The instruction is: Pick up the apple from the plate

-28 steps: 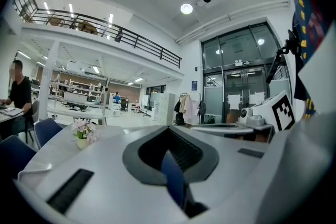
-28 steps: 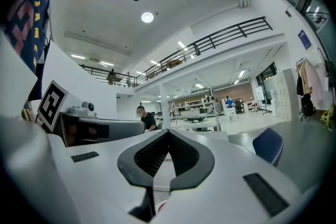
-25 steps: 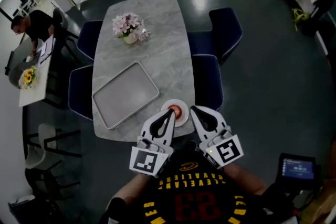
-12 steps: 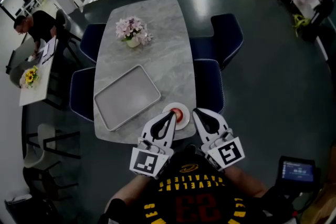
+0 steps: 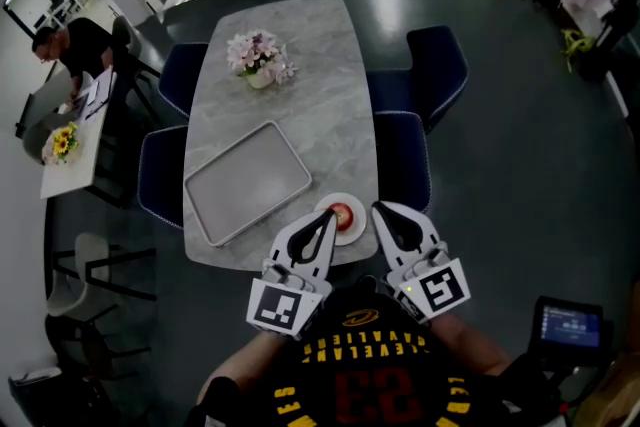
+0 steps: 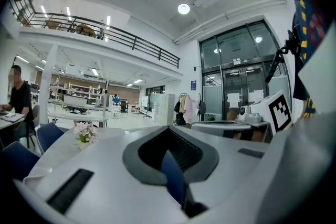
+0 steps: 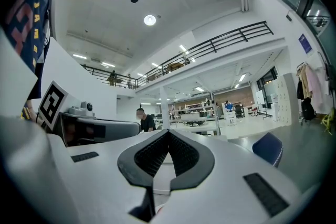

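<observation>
1. The apple is red and sits on a small white plate. The plate is close to the near edge of the grey marbled tabletop, toward its right corner.
2. The left hand-held gripper is clenched. Its jaw tips meet with nothing between them, and only a hollow loop shows behind the tips. From above, its tip overlaps the plate's left rim, just beside the apple. I cannot tell whether it touches the plate.
3. The right hand-held gripper is clenched too, tips together and empty. It points at the plate's right side from the tabletop's edge, so the apple lies between the two tips.
4. Both are held low in front of a dark shirt with yellow lettering, their marker cubes toward the body.
5. A bare grey tray lies askew on the tabletop, left of the plate and a little farther in.
6. A vase of pale pink flowers stands near the far end, well apart from the plate.
7. Navy chairs are tucked in along both long sides.
8. Off to the left, a person in black sits bent over a separate desk.
</observation>
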